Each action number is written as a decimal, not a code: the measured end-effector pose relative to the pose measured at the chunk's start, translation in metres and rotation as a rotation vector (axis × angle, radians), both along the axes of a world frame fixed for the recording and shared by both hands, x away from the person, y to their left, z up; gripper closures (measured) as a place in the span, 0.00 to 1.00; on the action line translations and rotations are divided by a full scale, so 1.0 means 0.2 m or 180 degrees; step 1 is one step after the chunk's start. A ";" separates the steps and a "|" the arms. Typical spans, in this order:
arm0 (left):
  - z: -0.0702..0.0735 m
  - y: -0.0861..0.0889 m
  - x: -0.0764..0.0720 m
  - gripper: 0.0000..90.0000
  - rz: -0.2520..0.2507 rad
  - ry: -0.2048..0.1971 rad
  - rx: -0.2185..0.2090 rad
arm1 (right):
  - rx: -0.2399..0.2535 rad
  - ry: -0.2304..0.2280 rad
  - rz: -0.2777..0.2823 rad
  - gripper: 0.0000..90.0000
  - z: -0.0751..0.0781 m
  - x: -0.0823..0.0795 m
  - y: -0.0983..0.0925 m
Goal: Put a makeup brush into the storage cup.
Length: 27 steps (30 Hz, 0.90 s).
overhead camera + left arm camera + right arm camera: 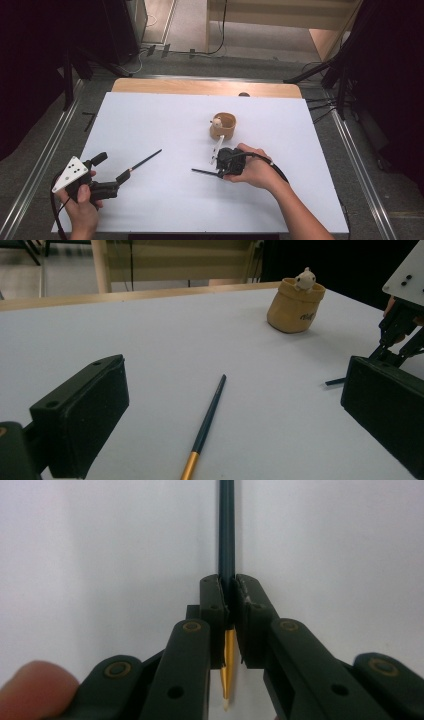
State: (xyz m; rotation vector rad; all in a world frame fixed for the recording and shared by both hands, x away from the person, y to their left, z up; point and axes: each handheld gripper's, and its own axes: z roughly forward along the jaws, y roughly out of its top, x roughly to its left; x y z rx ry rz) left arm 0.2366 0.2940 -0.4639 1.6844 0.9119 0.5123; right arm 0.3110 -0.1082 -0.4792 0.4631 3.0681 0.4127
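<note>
Two dark blue sticks with gold ends lie on the white table top [150, 120]. My right gripper [221, 173] [229, 587] is shut on one stick [204, 172] [226, 530] near its gold end, low over the table, and the stick's dark end points left. The other stick [146, 160] [209, 415] lies loose, slanting up to the right, with its gold end between the jaws of my left gripper [111, 168] [233, 380], which stands open and touches nothing. A tan cup [223, 126] [294, 307] with a small white figure in it stands just behind the right gripper.
A wooden table edge [205, 87] runs along the back of the white top. Metal rails [50, 145] flank both sides, and dark stand legs and cables lie on the floor beyond. In the left gripper view the right gripper [400, 335] stands at the far right.
</note>
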 end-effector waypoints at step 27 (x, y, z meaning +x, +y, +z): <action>0.05 -0.20 0.12 0.00 -0.0249 -0.0008 -0.0002 | 0.1049 -0.0282 -0.0532 0.94 0.11 -0.09 -0.21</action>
